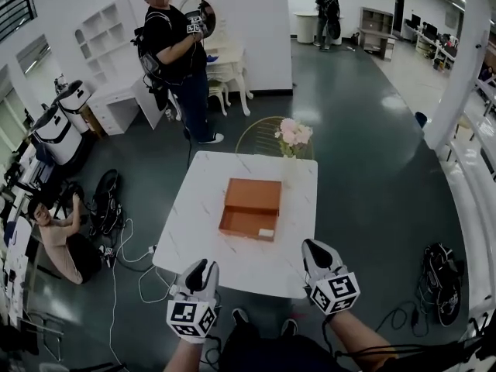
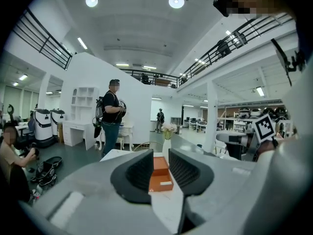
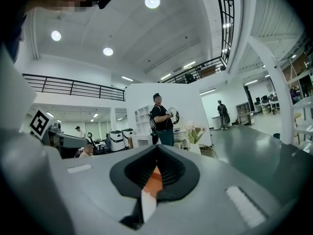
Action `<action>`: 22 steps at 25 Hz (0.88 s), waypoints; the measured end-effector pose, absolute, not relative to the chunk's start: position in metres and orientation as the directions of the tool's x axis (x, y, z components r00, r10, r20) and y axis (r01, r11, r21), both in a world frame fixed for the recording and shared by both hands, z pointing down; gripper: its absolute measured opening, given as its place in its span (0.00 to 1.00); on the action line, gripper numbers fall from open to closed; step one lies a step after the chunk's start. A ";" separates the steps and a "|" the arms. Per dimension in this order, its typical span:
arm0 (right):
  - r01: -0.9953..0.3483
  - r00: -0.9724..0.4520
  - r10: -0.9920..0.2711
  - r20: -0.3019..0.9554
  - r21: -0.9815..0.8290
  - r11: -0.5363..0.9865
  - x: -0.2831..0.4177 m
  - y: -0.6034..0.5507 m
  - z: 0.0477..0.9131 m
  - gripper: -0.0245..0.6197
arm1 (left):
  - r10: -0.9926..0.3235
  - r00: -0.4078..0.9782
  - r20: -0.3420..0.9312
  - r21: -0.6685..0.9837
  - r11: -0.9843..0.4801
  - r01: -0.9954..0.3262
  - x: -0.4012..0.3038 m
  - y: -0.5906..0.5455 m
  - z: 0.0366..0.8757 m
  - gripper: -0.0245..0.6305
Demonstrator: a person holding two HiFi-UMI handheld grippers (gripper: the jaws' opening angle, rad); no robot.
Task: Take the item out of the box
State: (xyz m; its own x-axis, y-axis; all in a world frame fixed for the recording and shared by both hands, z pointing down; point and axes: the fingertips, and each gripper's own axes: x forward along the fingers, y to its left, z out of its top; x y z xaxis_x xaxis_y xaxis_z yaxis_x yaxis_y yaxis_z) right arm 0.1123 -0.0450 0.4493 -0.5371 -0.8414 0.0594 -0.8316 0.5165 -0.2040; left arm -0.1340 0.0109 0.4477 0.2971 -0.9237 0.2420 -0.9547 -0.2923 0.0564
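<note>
An open orange box [image 1: 249,208] lies in the middle of the white marble table [image 1: 201,200]. A small white item [image 1: 266,232] rests inside it at the near right corner. Both grippers hover over the table's near edge, short of the box. My left gripper [image 1: 203,268] is open and holds nothing; in the left gripper view the box [image 2: 159,173] and the white item [image 2: 167,183] show through the gap of the left gripper [image 2: 161,154]. My right gripper [image 1: 314,248] is shut and empty; in its own view the right gripper [image 3: 157,149] has its tips meeting, with a sliver of the orange box [image 3: 153,182] below.
A vase of pink flowers [image 1: 294,137] stands at the table's far edge, with a round gold chair [image 1: 256,134] behind it. A person [image 1: 174,49] stands beyond, and another [image 1: 54,235] sits on the floor at left. Bags [image 1: 105,200] and cables [image 1: 132,258] lie around.
</note>
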 end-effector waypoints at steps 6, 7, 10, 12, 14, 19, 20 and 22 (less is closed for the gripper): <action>-0.874 -0.467 -0.880 0.087 -0.195 0.445 0.105 -0.093 0.463 0.04 | -0.892 0.379 0.248 0.082 -0.370 -0.925 -0.144 -0.057 0.466 0.20; -0.882 -0.453 -0.887 0.094 -0.193 0.430 0.103 -0.102 0.466 0.04 | -0.884 0.397 0.247 0.088 -0.387 -0.918 -0.146 -0.069 0.470 0.20; -0.906 -0.402 -0.910 0.105 -0.187 0.379 0.094 -0.122 0.464 0.04 | -0.854 0.456 0.249 0.100 -0.446 -0.889 -0.154 -0.101 0.473 0.20; -0.922 -0.365 -0.925 0.108 -0.181 0.343 0.088 -0.132 0.459 0.04 | -0.832 0.500 0.242 0.109 -0.488 -0.866 -0.158 -0.122 0.472 0.20; -0.935 -0.331 -0.937 0.116 -0.177 0.308 0.082 -0.141 0.458 0.04 | -0.806 0.540 0.242 0.116 -0.529 -0.841 -0.161 -0.140 0.474 0.20; -0.958 -0.255 -0.958 0.134 -0.173 0.230 0.072 -0.156 0.465 0.04 | -0.716 0.640 0.277 0.110 -0.639 -0.762 -0.159 -0.176 0.490 0.20; -0.961 -0.241 -0.960 0.139 -0.174 0.216 0.072 -0.158 0.467 0.04 | -0.698 0.654 0.292 0.103 -0.657 -0.747 -0.157 -0.182 0.494 0.20; -0.965 -0.213 -0.965 0.155 -0.186 0.183 0.076 -0.161 0.474 0.04 | -0.665 0.671 0.329 0.092 -0.685 -0.723 -0.151 -0.193 0.504 0.20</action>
